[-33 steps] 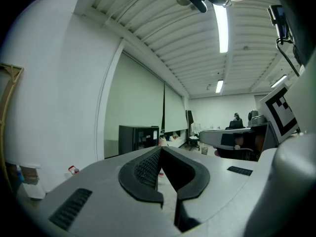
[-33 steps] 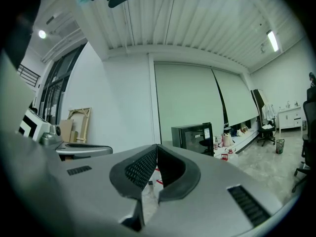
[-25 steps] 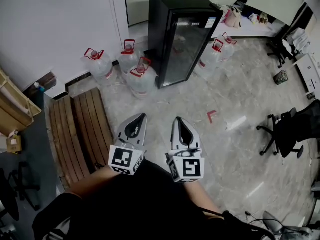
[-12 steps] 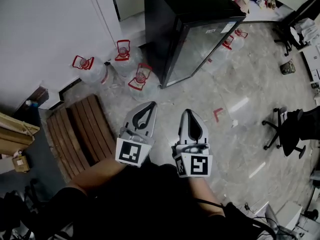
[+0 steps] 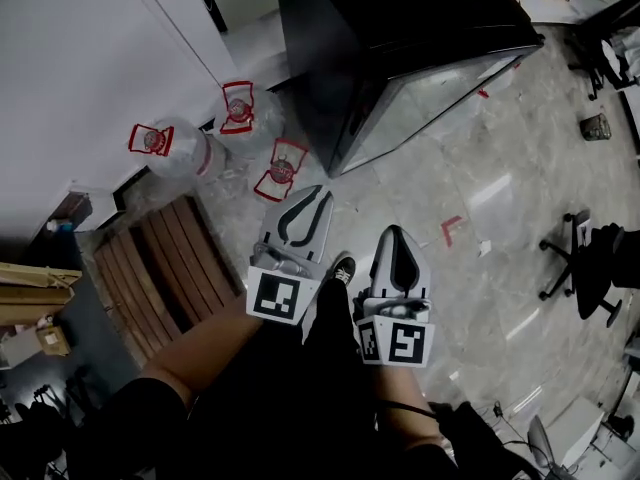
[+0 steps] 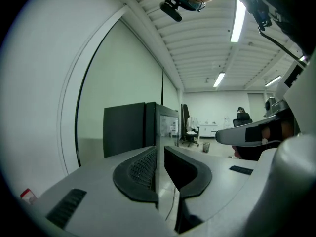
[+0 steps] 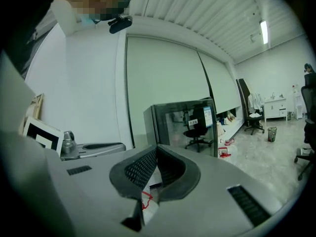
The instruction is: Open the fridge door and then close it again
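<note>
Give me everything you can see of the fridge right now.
The fridge is a black cabinet with a dark-framed glass door, shut and reflecting the room, with a small label near its top corner. It stands upright on the grey stone floor by the white wall, with water jugs at its side.

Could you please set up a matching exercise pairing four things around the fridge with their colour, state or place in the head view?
Things:
1 fridge
2 water bottles
3 slatted bench
4 office chair

Descriptions:
A at the right edge of the head view
B clear, with red handles
C glass-fronted, door shut
D brown wood, at the lower left

Pairs: 1-C, 2-B, 3-D, 4-A
</note>
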Action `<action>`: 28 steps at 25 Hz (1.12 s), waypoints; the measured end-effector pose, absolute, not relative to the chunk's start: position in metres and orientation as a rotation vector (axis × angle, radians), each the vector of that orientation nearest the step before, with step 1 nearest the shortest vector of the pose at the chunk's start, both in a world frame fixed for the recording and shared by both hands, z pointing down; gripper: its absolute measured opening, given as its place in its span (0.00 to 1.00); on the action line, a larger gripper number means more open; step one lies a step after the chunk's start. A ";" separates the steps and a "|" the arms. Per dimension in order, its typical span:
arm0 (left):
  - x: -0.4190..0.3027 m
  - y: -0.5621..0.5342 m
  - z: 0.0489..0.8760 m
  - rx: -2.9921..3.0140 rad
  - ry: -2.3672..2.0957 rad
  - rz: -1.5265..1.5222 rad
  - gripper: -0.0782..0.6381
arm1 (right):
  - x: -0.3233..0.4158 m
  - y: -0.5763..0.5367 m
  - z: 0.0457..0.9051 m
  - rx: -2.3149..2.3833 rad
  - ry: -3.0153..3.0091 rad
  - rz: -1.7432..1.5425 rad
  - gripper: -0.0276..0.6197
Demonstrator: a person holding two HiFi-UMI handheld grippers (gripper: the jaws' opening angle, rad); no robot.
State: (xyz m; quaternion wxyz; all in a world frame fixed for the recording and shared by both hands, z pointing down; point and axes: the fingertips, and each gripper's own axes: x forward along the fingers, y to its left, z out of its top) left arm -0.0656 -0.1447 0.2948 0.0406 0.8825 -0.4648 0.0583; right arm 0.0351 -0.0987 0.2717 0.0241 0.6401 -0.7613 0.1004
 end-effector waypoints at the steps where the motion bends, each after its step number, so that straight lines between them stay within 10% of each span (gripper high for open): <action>1: -0.059 -0.156 0.306 2.715 -1.418 0.198 0.17 | 0.040 -0.109 0.284 1.984 -2.350 0.322 0.07; 28: 0.016 -0.288 0.426 2.768 -1.608 0.216 0.25 | 0.137 -0.155 0.435 1.978 -2.229 0.501 0.07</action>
